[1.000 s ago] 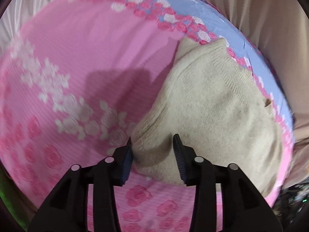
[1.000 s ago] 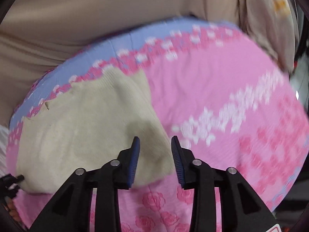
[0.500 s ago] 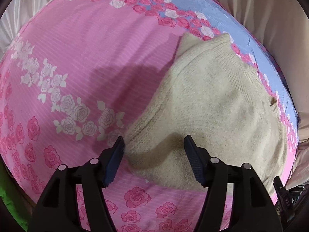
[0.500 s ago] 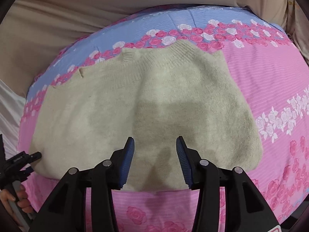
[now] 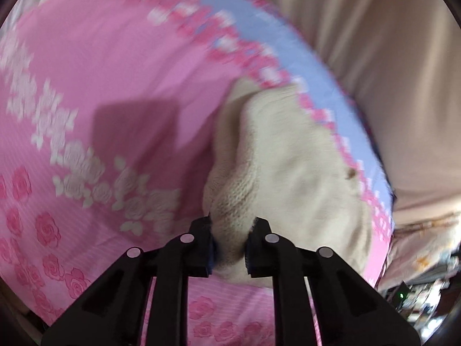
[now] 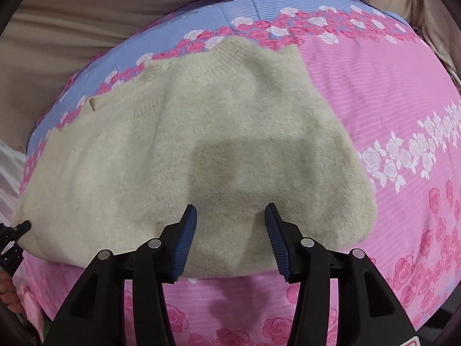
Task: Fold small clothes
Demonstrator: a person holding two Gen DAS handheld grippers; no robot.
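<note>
Left wrist view: the left claw [image 5: 229,240] is clamped tight on a bunched corner of the cream knitted sweater [image 5: 288,173]. The knit bulges up between the two dark pads, and a ridge of fabric rises from the pinch toward the far edge of the bed. The sweater lies on a pink bedsheet [image 5: 115,57] printed with white and deep pink roses. A lilac band [image 5: 302,49] of the same sheet runs along the far edge of the bed, and the sweater's far side reaches the rose border beside that band. Beyond the bed hangs beige cloth [image 5: 389,72]. The picture is smeared by motion.

Right wrist view: the right claw [image 6: 231,240] hovers over the near hem of the sweater [image 6: 187,144]. Its jaws are opening, with the blue ribbed pads [image 6: 185,242] standing apart and knit showing in the gap; they press on nothing. The sweater lies spread flat across the sheet [image 6: 389,101], its ribbed neckline toward the far edge of the bed by the lilac band [image 6: 201,20]. At the sweater's left corner the tip of the other claw [image 6: 17,230] touches the knit.
</note>
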